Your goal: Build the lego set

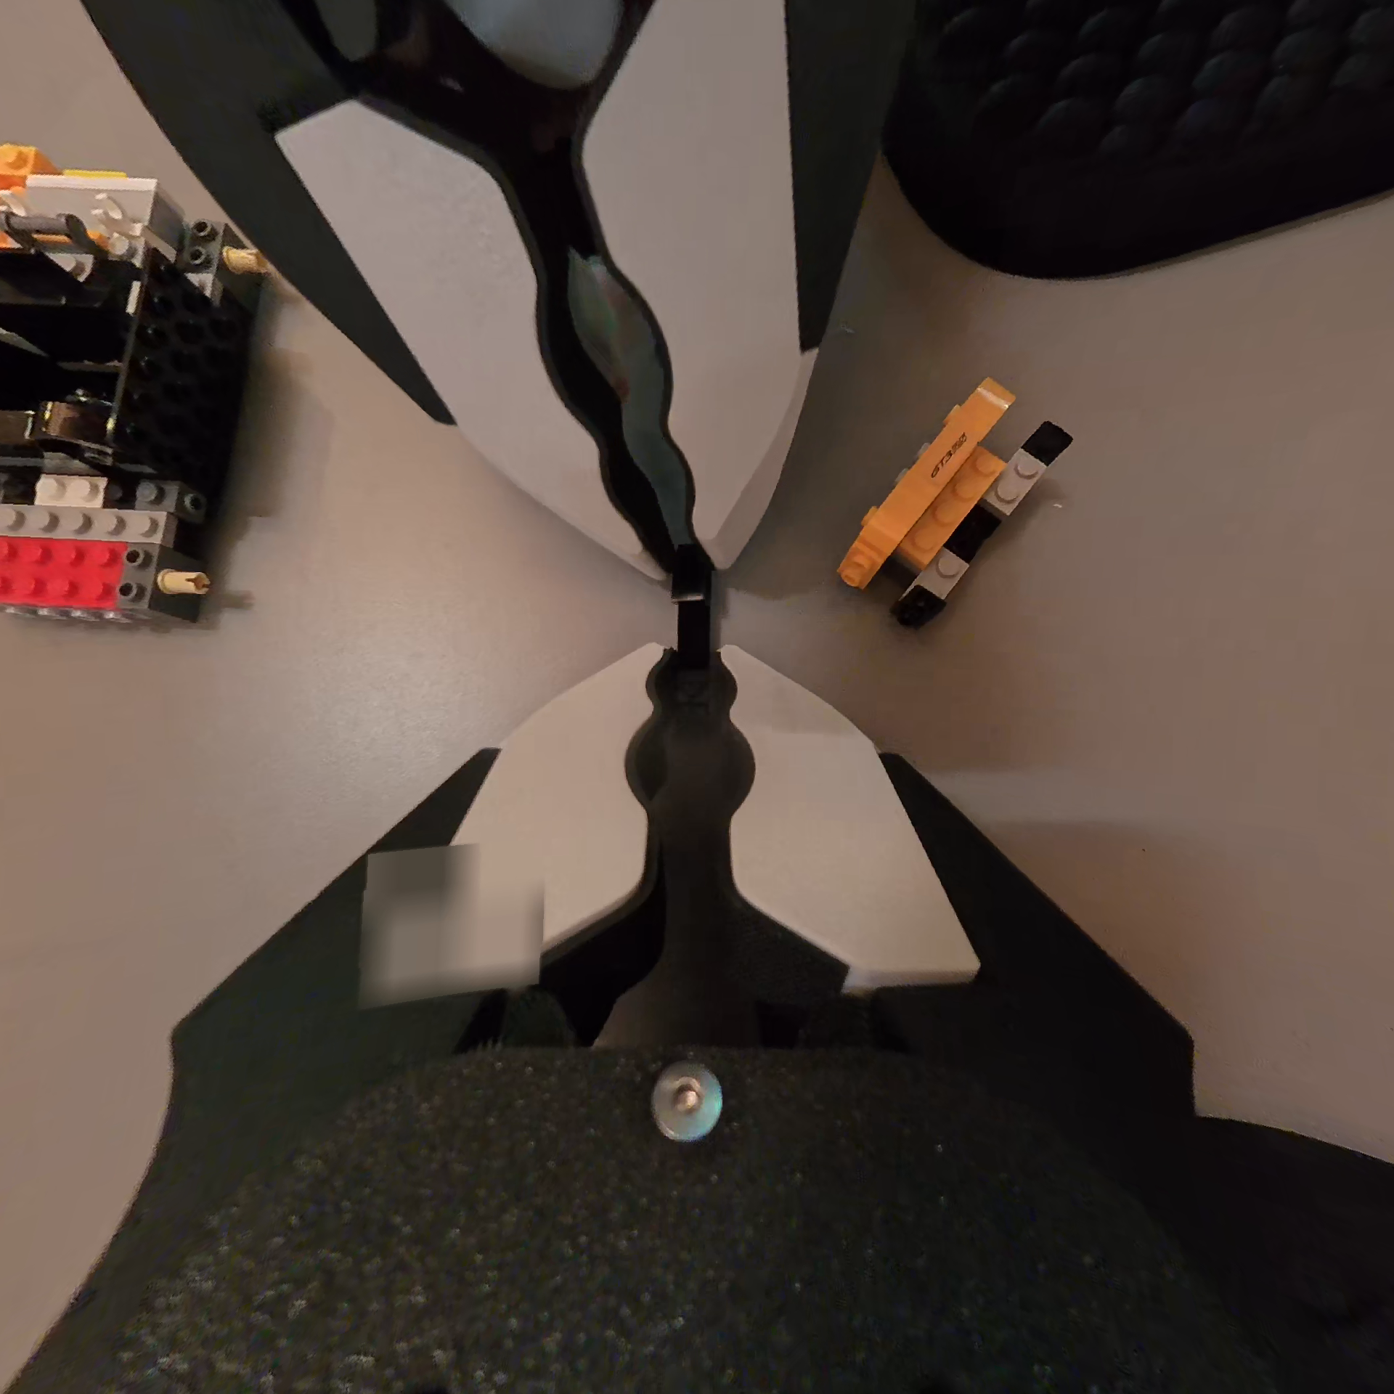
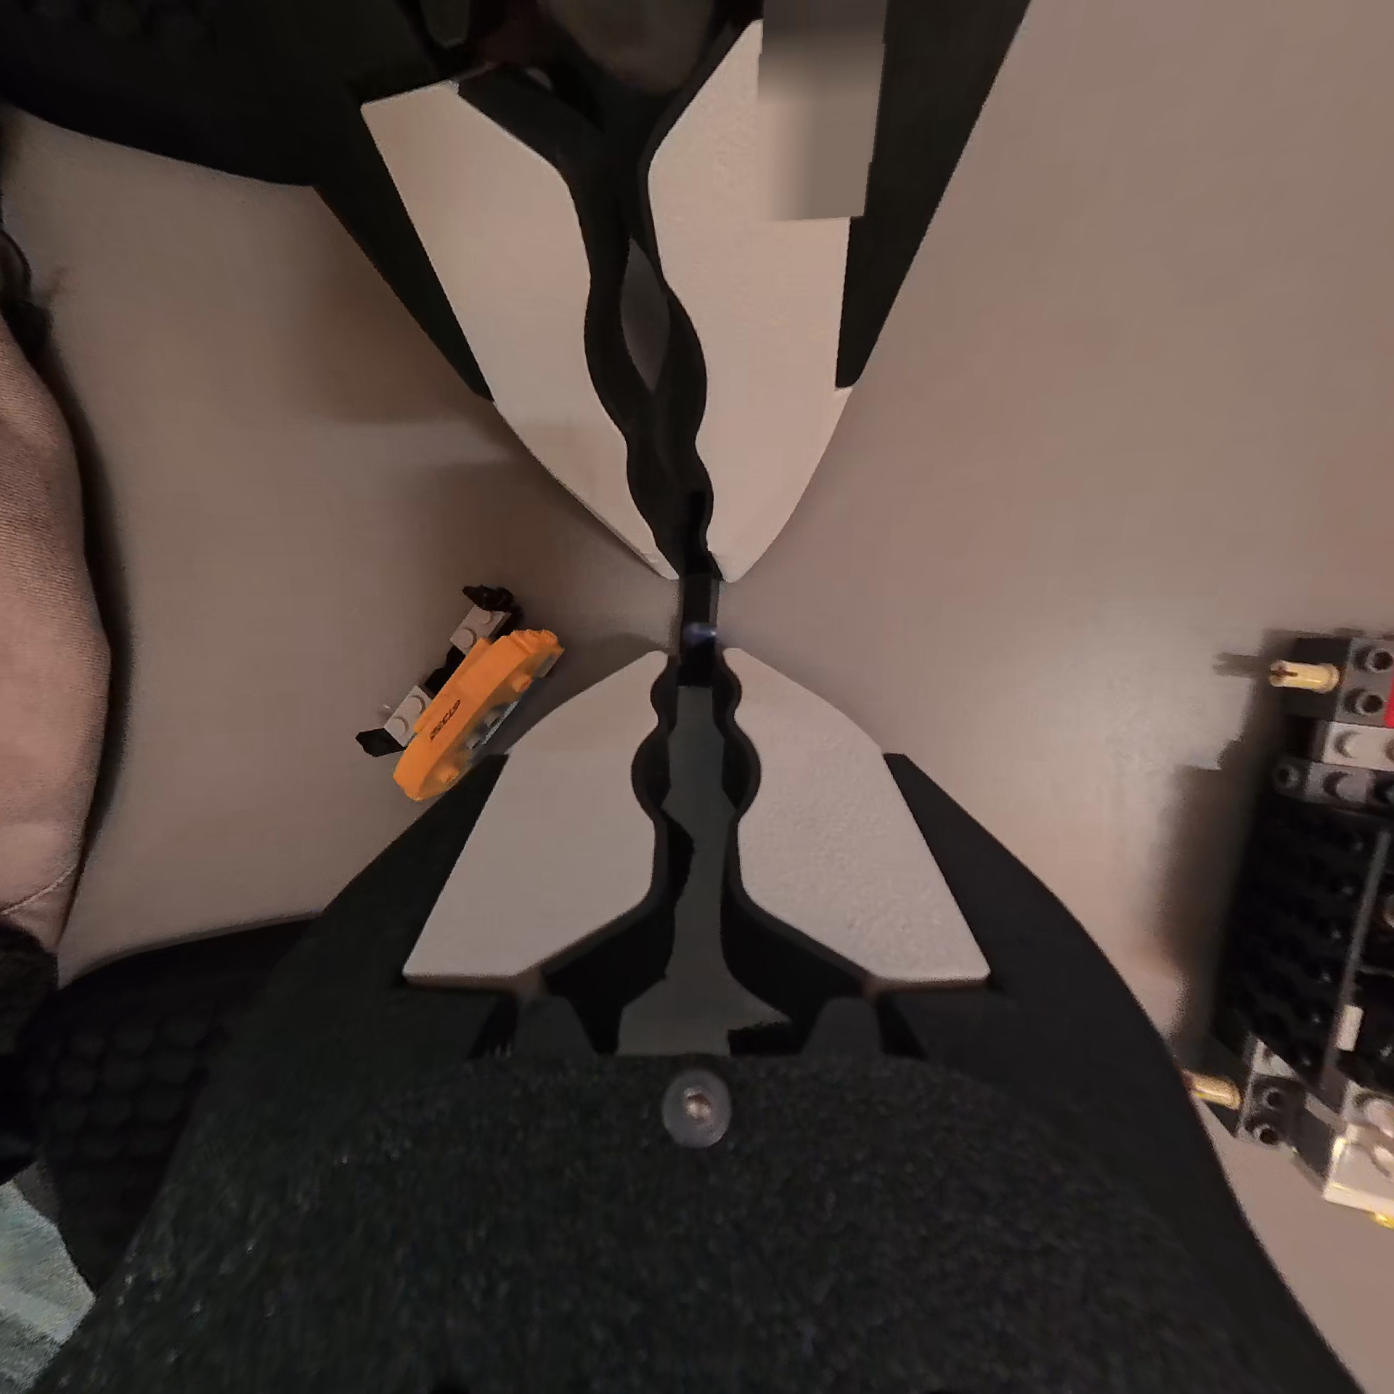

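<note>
A small black lego piece [image 1: 692, 615] hangs above the grey table, held from both ends. My left gripper [image 1: 692, 662] comes in from the bottom of the left wrist view and is shut on its near end. My right gripper [image 1: 690, 564] comes in from the top and is shut on the far end. The right wrist view shows the same piece [image 2: 698, 622] between my right gripper [image 2: 695, 664] and my left gripper [image 2: 698, 573]. An orange, grey and black sub-assembly [image 1: 947, 505] [image 2: 471, 705] lies on the table. The partly built black car chassis [image 1: 98, 422] [image 2: 1312, 905] lies at the frame edge.
A black padded object [image 1: 1169, 128] lies at the top right of the left wrist view. A dark keyboard [image 2: 113, 1056] and a cloth-like shape [image 2: 45, 603] are at the left of the right wrist view. Tan pins [image 1: 181, 582] stick out of the chassis side. My two grippers' fingertips are within a few centimetres of each other.
</note>
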### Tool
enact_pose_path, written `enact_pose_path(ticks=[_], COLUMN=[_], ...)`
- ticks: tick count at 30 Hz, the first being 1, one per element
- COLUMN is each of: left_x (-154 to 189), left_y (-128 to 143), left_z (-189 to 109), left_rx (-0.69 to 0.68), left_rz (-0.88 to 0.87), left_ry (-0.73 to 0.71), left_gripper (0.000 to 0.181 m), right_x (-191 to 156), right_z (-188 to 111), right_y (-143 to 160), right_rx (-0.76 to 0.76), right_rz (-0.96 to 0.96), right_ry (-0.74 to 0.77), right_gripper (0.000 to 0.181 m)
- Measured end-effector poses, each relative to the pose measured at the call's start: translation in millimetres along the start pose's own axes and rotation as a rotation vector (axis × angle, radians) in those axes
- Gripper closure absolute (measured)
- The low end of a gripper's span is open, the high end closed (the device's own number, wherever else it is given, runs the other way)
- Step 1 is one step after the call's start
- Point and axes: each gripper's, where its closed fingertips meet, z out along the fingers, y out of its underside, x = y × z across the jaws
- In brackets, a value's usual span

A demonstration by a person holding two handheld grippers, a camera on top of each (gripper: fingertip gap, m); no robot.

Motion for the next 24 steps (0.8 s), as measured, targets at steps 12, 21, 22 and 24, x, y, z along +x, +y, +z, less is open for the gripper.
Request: enact_pose_path(ticks=[12, 21, 22, 24], left_x=[0.2, 0.4, 0.4, 0.6], left_y=[-0.1, -0.2, -0.3, -1.8], left_z=[0.0, -0.4, -0.7, -0.2], left_rx=[0.009, 0.035, 0.041, 0.058], left_rz=[-0.024, -0.056, -0.064, -0.071], left_ry=[0.005, 0.018, 0.023, 0.025], left_gripper=[0.172, 0.173, 0.173, 0.173], right_x=[1.2, 2.2, 2.4, 2.4], right_z=[1.1, 2.7, 3.0, 5.0], right_y=[1.3, 2.2, 1.7, -1.5], right_rx=[-0.088, -0.090, -0.099, -0.082], right_rz=[-0.109, -0.061, -0.065, -0.049], right_ry=[0.236, 0.288, 0.297, 0.300], right_gripper=[0.174, 0.174, 0.174, 0.174])
